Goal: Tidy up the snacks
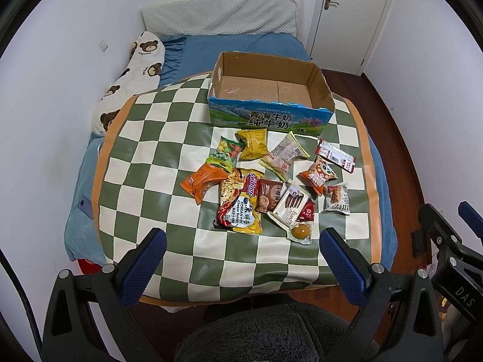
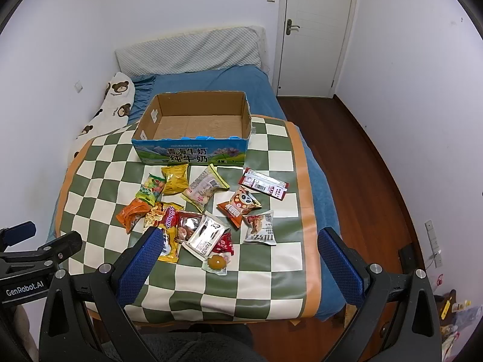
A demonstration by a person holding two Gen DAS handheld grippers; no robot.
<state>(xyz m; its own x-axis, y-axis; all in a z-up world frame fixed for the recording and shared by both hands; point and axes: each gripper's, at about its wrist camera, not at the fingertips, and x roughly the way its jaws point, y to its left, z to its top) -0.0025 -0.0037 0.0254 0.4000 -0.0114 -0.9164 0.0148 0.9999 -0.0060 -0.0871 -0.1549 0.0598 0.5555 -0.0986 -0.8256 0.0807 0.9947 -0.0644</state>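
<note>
Your crinkly foil snack packets (image 1: 265,184) lie scattered in the middle of the glossy checkered mat (image 1: 145,163), and the rectangular cardboard box (image 2: 193,132) stands at its far edge. Your left gripper (image 1: 243,259) and right gripper (image 2: 238,256) both hover spread wide above the mat's near edge, holding nothing.

Green-and-cream checkered mat (image 1: 169,138) with orange border. Cardboard box (image 1: 265,87) brown inside, blue-green printed front. Blue bedsheet (image 2: 229,81). White pillow (image 1: 132,78) with brown bears. Yellow noodle pack (image 1: 241,205), orange packet (image 1: 202,182), red-white packet (image 2: 265,184). Blue finger pads (image 1: 145,268).
</note>
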